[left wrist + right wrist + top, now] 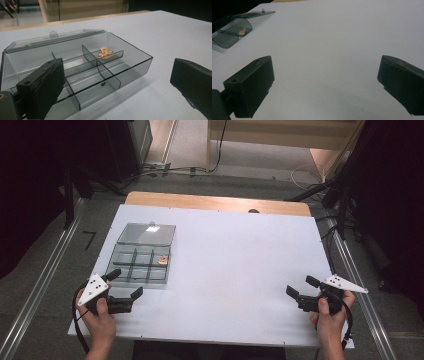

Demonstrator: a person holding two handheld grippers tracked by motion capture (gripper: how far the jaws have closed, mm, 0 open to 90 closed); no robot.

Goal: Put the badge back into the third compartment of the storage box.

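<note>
Clear compartment box (142,255), lid open, holds one small orange piece (162,260). Left hand-held gripper (126,283) beside it and right hand-held gripper (299,286) well apart both gape wide, empty.

glossy clear plastic box (75,65)

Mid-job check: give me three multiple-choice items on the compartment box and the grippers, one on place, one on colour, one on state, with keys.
1. Where does the compartment box sit on the table?
A. left half, just ahead of the left gripper
B. centre
C. beside the right gripper

2. What colour is the small piece inside the box?
A. blue
B. orange-tan
C. green

3. How is the box's lid?
A. shut and latched
B. taken off, lying by the right gripper
C. open, folded back behind the box

Key: 1 A, the high view shows the box just ahead of the left gripper. 2 B, the left gripper view shows the piece orange-tan. 3 C, the lid lies flat behind the compartments.
</note>
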